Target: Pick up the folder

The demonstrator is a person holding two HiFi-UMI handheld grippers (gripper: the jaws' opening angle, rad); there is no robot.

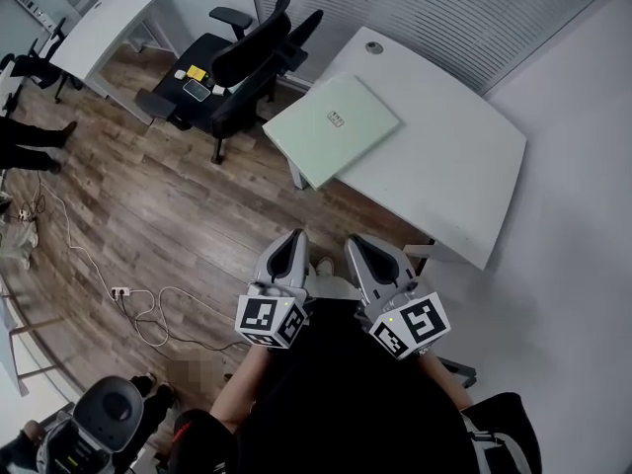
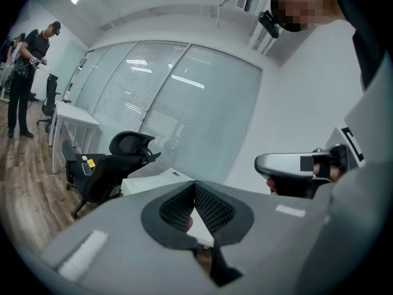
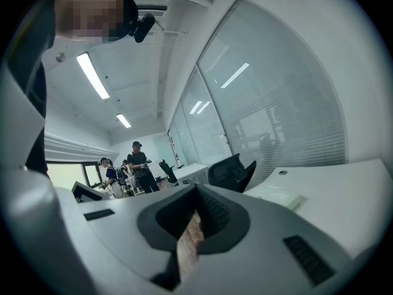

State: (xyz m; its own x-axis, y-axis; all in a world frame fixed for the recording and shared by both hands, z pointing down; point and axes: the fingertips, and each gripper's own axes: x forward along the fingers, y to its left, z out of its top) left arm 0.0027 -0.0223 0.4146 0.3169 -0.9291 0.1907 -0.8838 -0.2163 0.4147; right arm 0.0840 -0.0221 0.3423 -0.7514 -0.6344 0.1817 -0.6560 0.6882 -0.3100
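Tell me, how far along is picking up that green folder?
Barely begun. Nothing looks done: the green folder lies flat on the white desk, one corner overhanging its edge, untouched. In hand: the left hand-held gripper and right hand-held gripper are both shut and empty, held near the person's body, short of the desk. Remaining: reach the folder, open, grip it, lift.

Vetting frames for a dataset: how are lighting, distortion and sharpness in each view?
Head view: even light, sharp, the folder clear on the white desk. Left gripper view: heavy fisheye, dark corners, light streaks reflected on the glass wall. Right gripper view: same fisheye, bright ceiling lights, folder pale and small.
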